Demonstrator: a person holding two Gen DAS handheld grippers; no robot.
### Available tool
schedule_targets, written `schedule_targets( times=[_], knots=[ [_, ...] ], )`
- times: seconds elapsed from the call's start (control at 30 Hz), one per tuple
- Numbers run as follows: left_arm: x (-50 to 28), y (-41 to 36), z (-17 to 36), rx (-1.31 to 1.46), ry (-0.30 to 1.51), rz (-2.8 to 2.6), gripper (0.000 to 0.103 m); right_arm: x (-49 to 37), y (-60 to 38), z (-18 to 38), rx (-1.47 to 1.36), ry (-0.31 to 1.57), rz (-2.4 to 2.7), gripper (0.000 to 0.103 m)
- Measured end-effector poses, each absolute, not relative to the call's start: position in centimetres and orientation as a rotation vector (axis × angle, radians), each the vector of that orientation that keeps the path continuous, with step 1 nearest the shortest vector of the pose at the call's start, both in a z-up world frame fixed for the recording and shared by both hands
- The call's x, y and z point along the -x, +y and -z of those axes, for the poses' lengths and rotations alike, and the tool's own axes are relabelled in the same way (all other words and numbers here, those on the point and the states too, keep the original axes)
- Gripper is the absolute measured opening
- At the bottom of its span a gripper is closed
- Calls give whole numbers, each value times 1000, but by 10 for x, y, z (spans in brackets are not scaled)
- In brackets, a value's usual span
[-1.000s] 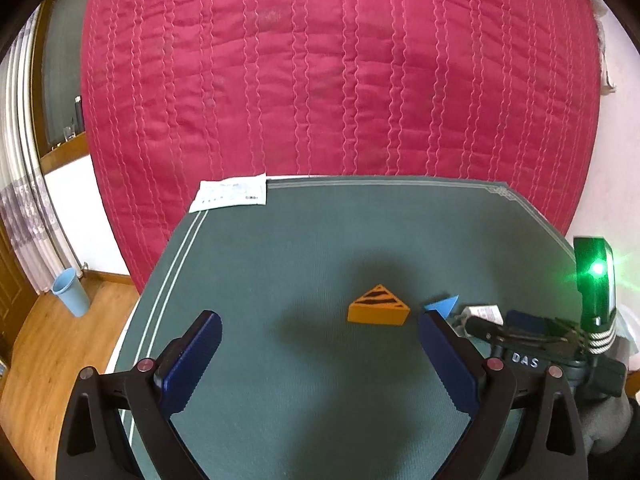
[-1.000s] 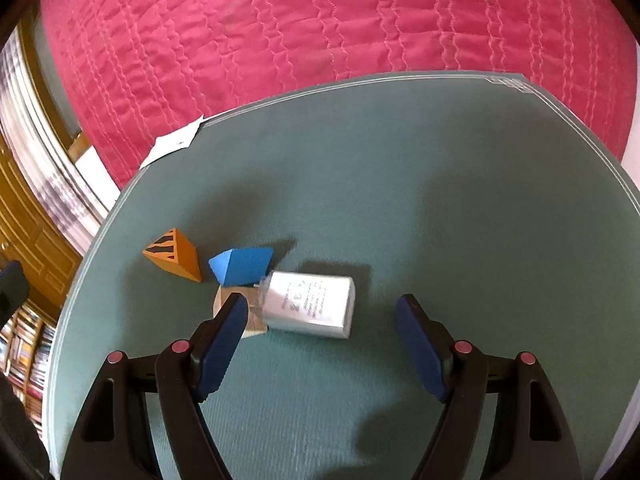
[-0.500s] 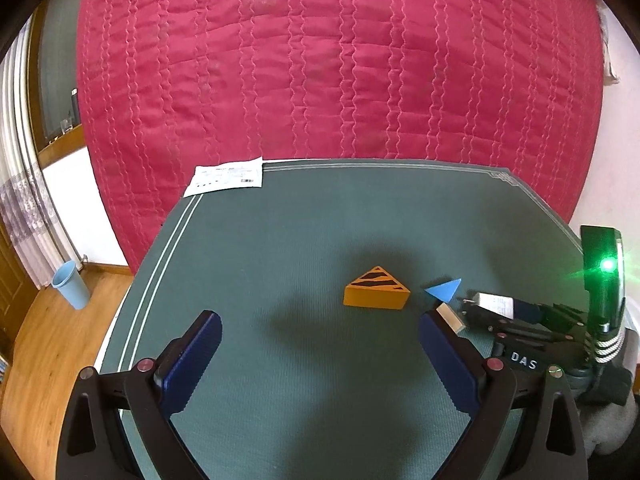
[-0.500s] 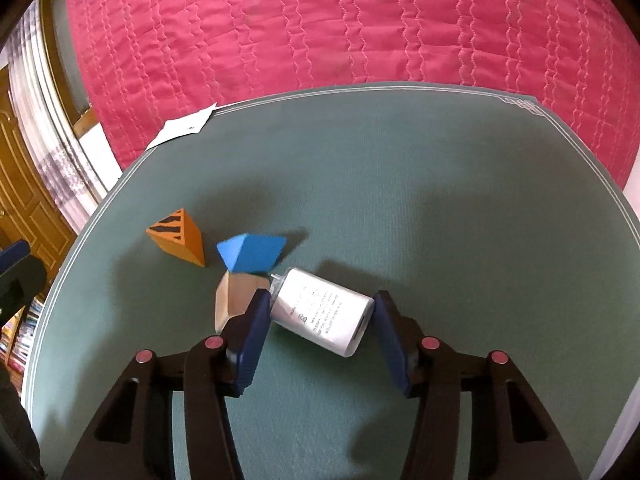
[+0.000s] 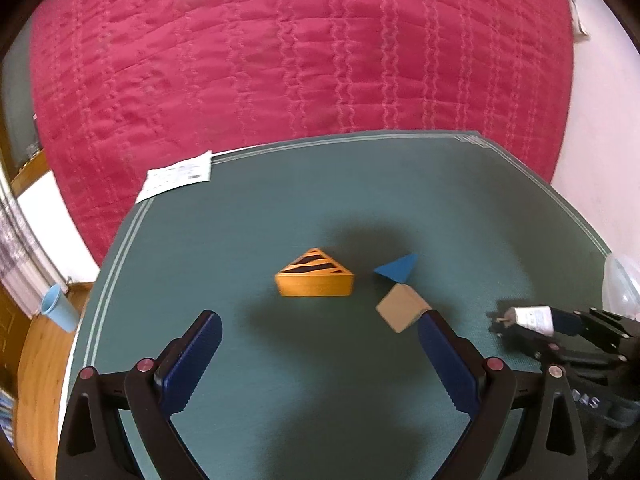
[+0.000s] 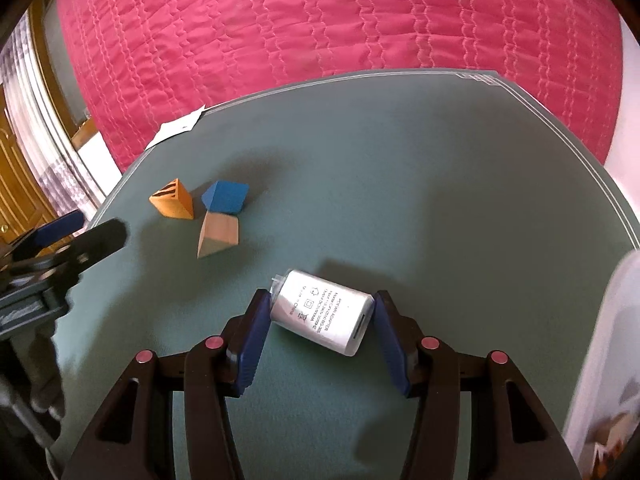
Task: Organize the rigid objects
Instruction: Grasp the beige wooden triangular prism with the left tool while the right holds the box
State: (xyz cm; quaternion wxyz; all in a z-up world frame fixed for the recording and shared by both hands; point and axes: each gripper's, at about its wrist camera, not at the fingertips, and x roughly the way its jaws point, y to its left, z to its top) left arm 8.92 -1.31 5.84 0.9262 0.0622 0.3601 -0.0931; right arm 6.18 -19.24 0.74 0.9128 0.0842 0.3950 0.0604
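My right gripper (image 6: 322, 300) is shut on a white power adapter (image 6: 324, 316), its pads pressing both ends, just above the green mat (image 6: 440, 180). In the left wrist view the adapter (image 5: 530, 320) shows at the far right. Three blocks lie together on the mat: an orange block with black stripes (image 5: 316, 280), a blue wedge (image 5: 396, 268) and a plain wooden block (image 5: 402, 308). My left gripper (image 5: 318, 320) hangs open just short of the orange block, its right fingertip beside the wooden block. From the right wrist view the blocks sit at the upper left (image 6: 220, 234).
A red quilted bed cover (image 5: 300, 60) rises behind the mat. A white paper slip (image 5: 176, 174) lies on the mat's far left corner. A blue cup (image 5: 60, 312) stands on the wooden floor at left. A translucent plastic container (image 6: 612, 320) is at the right edge.
My right gripper closed on the adapter and drew it to the right, away from the blocks, uncovering the wooden block. My left gripper moved closer to the blocks.
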Motion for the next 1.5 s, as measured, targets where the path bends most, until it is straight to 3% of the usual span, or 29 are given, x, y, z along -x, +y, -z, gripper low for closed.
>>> schedule_targets(
  times=[0.37,0.73,0.9,1.1,1.5],
  knots=[
    [-114,-45,-36,-166,809,246,96,-25,-205,-4,-215,807,-131,53],
    [-127,-71,-19,-234,842,301,68,-20,-204,-3,-209,787,-129,53],
    [-134,-71,-14,-233,832,335,67,-21,-204,-2,-211,783,-131,53],
    [-133,-71,-14,-211,843,406,43,-21,-205,-1,-209,780,-131,53],
    [-114,-62,-15,-152,856,421,43,-20,-205,-1,-209,778,-130,53]
  ],
)
